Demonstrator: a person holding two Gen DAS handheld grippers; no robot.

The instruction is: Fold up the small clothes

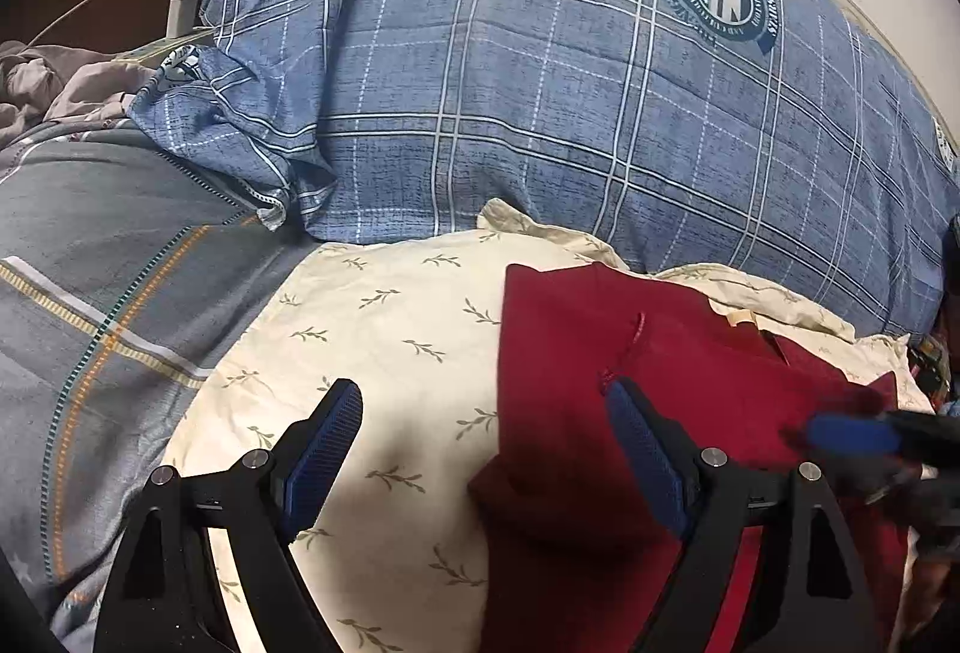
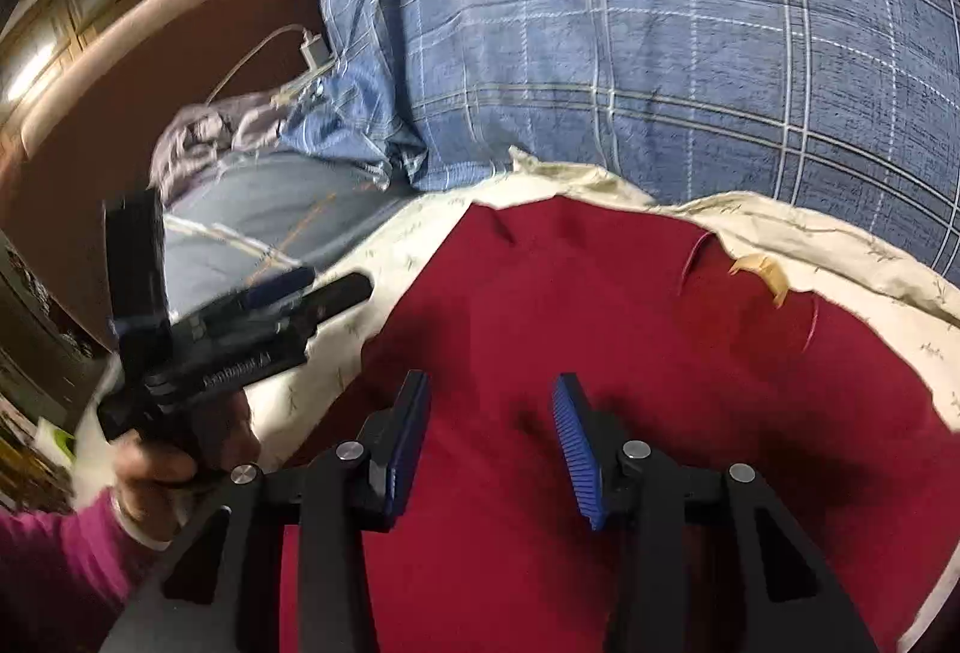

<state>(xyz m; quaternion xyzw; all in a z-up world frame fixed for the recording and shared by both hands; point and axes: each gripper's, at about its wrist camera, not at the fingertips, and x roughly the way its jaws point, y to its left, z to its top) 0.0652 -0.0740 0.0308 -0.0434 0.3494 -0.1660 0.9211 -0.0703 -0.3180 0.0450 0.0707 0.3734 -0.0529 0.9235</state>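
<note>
A dark red garment (image 1: 600,341) (image 2: 600,293) lies spread on a cream leaf-print cloth (image 1: 390,323) (image 2: 840,233), a tan label (image 2: 762,269) at its far edge. My left gripper (image 1: 480,407) hangs open over the garment's left edge, one finger above the cream cloth and one above the red. My right gripper (image 2: 492,383) is open just above the middle of the red cloth, with nothing pinched. One of its blue pads (image 1: 852,434) shows blurred at the right of the left wrist view. A hand in a magenta sleeve holds the left gripper (image 2: 333,284).
A big blue plaid duvet or pillow (image 1: 540,83) (image 2: 660,53) bulges right behind the cream cloth. Grey striped bedding (image 1: 120,263) lies to the left. A white charger with cable (image 1: 180,8) (image 2: 315,50) rests by a crumpled mauve cloth (image 1: 54,83).
</note>
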